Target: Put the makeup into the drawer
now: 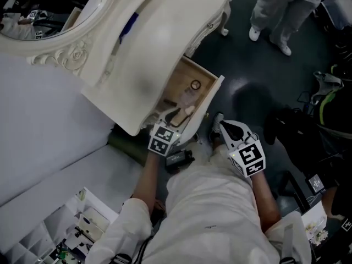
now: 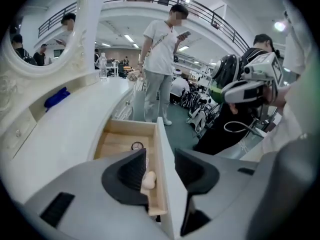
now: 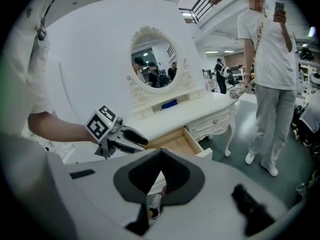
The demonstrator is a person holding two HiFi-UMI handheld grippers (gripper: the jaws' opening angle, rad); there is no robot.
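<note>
The white dressing table's wooden drawer (image 1: 206,87) (image 2: 120,141) (image 3: 177,143) is pulled open. Inside lie a small round item (image 1: 196,84) (image 2: 137,145) and a beige makeup piece (image 1: 188,110) (image 2: 149,180) near the front panel. My left gripper (image 1: 177,116) (image 2: 160,157) (image 3: 131,138) hovers over the drawer's near end, jaws open and empty; in its own view the white drawer front (image 2: 165,184) runs between them. My right gripper (image 1: 218,121) (image 3: 161,156) is just right of the drawer front over the dark floor, shut with nothing in it.
A person (image 1: 280,10) (image 2: 159,69) (image 3: 270,74) stands on the floor beyond the table. The oval mirror (image 1: 49,10) (image 3: 152,59) and a blue object (image 2: 56,98) (image 3: 169,104) are at the table's back. Dark bags (image 1: 330,103) lie at right, white organisers (image 1: 71,230) at lower left.
</note>
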